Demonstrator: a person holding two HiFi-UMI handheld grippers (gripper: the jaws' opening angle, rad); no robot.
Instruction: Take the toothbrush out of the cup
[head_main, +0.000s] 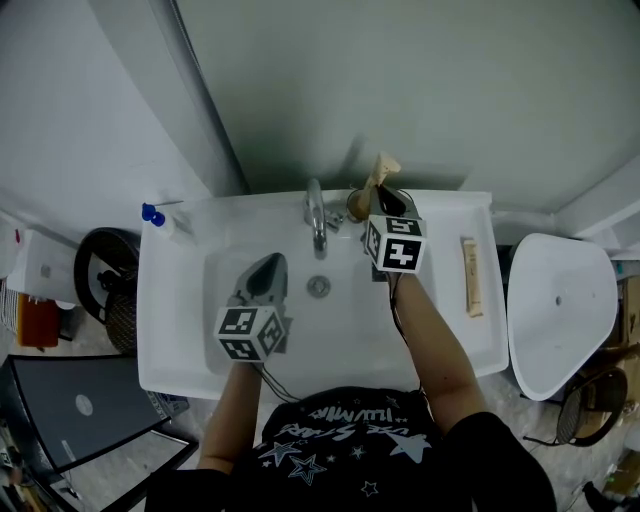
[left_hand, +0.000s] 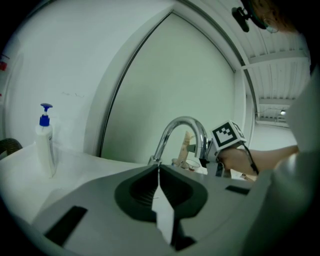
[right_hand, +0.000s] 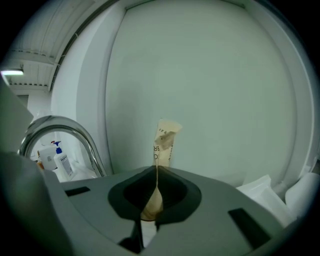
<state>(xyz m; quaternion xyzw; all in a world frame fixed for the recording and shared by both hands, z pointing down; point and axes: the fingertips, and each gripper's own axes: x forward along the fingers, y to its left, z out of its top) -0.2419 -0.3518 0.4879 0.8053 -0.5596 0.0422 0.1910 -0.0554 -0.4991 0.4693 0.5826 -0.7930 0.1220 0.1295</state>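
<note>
Right gripper (right_hand: 156, 187) is clenched on the paper-wrapped toothbrush (right_hand: 164, 140). The toothbrush stands in the cup (head_main: 357, 205) on the back edge of the sink (head_main: 170, 300), just right of the faucet (head_main: 315, 205), with the wrapper top showing above the jaws. Left gripper (left_hand: 159, 172) is closed with nothing between its jaws, over the left half of the basin, apart from the cup. A soap bottle (head_main: 158, 220) sits at the back left corner and a beige packet (head_main: 471, 277) lies along the right edge.
</note>
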